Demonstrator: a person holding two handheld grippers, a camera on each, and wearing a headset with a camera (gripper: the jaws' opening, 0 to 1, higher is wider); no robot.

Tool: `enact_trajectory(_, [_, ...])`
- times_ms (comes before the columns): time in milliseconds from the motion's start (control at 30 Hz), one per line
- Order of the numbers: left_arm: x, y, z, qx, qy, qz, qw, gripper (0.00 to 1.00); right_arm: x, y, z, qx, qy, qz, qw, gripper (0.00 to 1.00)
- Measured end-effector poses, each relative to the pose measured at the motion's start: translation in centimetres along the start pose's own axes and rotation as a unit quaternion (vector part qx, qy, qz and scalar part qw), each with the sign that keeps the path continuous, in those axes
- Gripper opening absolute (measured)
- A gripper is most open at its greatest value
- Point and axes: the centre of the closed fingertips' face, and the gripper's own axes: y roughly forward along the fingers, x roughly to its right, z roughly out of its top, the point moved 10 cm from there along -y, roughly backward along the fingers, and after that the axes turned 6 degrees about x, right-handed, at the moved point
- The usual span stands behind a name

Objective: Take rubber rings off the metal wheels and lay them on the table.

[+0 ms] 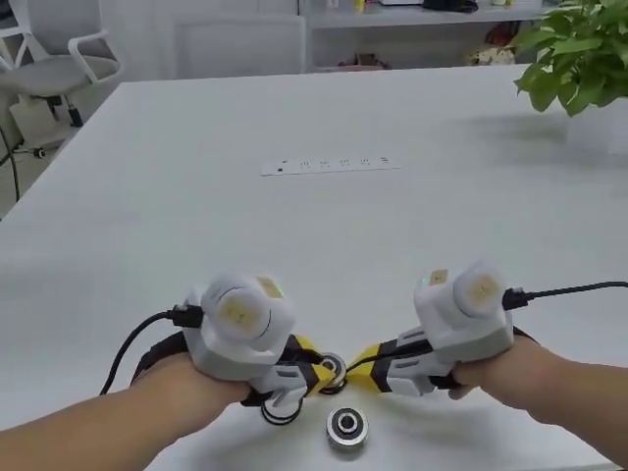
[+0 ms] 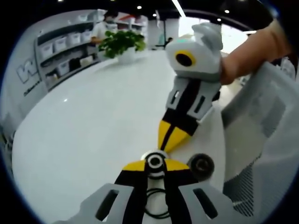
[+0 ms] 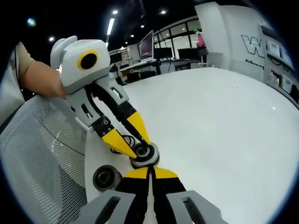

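Gripping a wheel [image 3: 145,154] in my left claw [image 2: 155,164] at the near edge of the bench [image 1: 294,245], I have my right claw [image 3: 149,171], shut narrow, facing it from the right. Its tips touch the rim.

Table [image 1: 324,108] is a smooth white top, mostly matt with a soft sheen. Left gripper [image 1: 319,371] and right gripper [image 1: 355,365] both have pale grey satin plastic shells and yellow-and-black plastic jaws. The wheel [image 1: 332,367] between their tips is bright polished metal, and so is the loose wheel [image 1: 346,427] just beside them. The ring [image 2: 156,216] under the left gripper is thin, matt black rubber. The mesh [image 2: 261,121] behind the right gripper looks like open woven cloth.
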Motion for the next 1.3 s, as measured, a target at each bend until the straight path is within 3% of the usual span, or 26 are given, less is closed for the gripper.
enact_trajectory(233, [-0.1,0.1,0.0,-0.001,-0.002,0.003,1.0000,0.12,-0.4,-0.1,0.4,-0.016,-0.040,-0.009,0.9990,0.00])
enact_trajectory(667, [0.0,0.1,0.0,0.001,-0.005,0.011,0.9999,0.12,-0.4,-0.4,0.6,-0.019,-0.047,-0.016,0.9986,0.00])
enact_trajectory(767, [0.1,0.1,-0.1,0.004,-0.010,0.012,0.9999,0.12,-0.2,-0.5,0.5,-0.014,-0.022,-0.018,0.9995,0.00])
enact_trajectory(867, [0.1,0.1,0.0,0.003,-0.011,0.014,0.9998,0.12,-0.1,-0.5,0.3,-0.002,0.028,-0.020,0.9994,0.00])
enact_trajectory(1067, [0.4,0.3,0.1,0.003,-0.012,0.017,0.9998,0.12,0.5,-0.9,0.3,0.038,0.110,-0.024,0.9930,0.00])
enact_trajectory(1167, [0.5,0.4,0.2,0.002,-0.012,0.021,0.9997,0.12,0.7,-1.1,0.3,0.045,0.125,-0.025,0.9908,0.00])
enact_trajectory(1233, [0.6,0.5,0.3,0.003,-0.010,0.022,0.9997,0.12,0.5,-1.1,0.3,0.060,0.149,-0.014,0.9869,0.00])
enact_trajectory(1300, [0.6,0.5,0.3,0.001,-0.010,0.023,0.9997,0.12,0.5,-1.2,0.2,0.057,0.144,-0.018,0.9878,0.00])
